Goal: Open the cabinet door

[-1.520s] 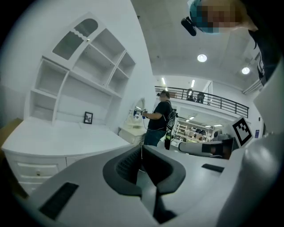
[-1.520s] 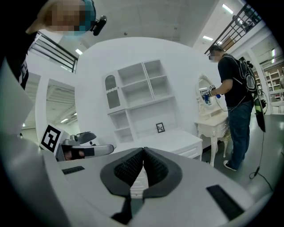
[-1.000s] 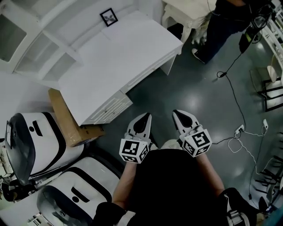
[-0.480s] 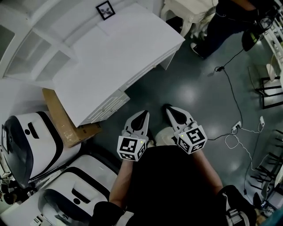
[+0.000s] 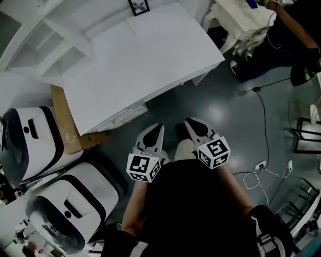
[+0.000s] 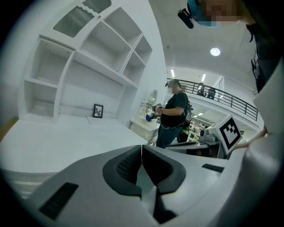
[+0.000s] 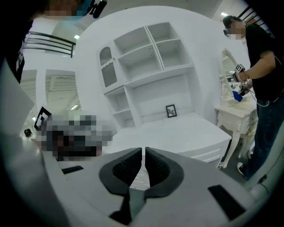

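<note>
A white desk cabinet (image 5: 140, 55) with a slatted door (image 5: 120, 116) on its front stands ahead on the left, under a white shelf hutch (image 5: 45, 40). My left gripper (image 5: 153, 131) hovers over the dark floor just short of that front. Its jaws are shut with nothing between them (image 6: 142, 148). My right gripper (image 5: 193, 124) hangs beside it, a little further right. Its jaws are opening, with a thin gap and nothing in it (image 7: 143, 150). Neither gripper touches the cabinet (image 7: 177, 133).
A cardboard sheet (image 5: 62, 120) leans at the desk's left end, beside two white-and-black machines (image 5: 30, 145). A small picture frame (image 5: 139, 6) stands on the desk. At the right, a person (image 7: 262, 88) stands by a white side table (image 5: 241, 20). A cable (image 5: 263, 125) crosses the floor.
Both grippers have moved toward the desk's front and sunk a little. The head view has swung, so the desk now lies further right and nearer the grippers.
</note>
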### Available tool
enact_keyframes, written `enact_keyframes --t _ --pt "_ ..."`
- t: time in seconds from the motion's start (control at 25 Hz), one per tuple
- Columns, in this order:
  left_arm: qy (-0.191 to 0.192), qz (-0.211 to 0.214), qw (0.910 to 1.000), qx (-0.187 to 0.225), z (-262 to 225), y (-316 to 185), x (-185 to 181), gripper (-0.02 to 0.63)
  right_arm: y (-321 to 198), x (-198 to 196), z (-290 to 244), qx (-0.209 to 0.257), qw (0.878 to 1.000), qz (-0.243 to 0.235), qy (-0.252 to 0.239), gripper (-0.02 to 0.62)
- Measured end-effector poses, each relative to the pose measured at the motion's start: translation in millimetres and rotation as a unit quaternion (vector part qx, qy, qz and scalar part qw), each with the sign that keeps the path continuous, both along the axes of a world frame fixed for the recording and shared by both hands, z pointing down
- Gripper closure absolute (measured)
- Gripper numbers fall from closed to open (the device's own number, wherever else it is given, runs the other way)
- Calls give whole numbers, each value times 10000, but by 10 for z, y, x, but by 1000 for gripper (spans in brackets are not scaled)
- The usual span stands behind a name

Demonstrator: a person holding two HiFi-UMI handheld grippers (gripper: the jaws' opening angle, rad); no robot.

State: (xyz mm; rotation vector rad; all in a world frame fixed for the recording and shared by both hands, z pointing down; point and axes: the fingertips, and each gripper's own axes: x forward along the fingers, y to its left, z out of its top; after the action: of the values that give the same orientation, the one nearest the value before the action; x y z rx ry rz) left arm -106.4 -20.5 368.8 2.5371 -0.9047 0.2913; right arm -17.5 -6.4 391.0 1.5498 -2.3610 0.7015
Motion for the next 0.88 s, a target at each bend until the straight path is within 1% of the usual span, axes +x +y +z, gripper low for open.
enact_keyframes --t 0.24,0.44,0.68,0.76,0.88 --pt "-41 -625 9980 -71 -33 -205 321 581 -371 297 201 -154 9977 -658 15 529" --pt "-122 -973 9950 -167 56 -255 589 581 -590 547 484 -307 9945 -1000 52 509" --pt "-172 -1213 9921 -273 159 -254 821 581 -812 835 878 -495 9932 -1033 202 497" --pt "-219 -1246 9914 -343 218 -234 869 581 -850 892 1023 -582 9928 -1015 236 478" --pt "-320 -1294 9902 -414 263 -213 897 581 -909 935 1246 -709 9922 -977 304 476"
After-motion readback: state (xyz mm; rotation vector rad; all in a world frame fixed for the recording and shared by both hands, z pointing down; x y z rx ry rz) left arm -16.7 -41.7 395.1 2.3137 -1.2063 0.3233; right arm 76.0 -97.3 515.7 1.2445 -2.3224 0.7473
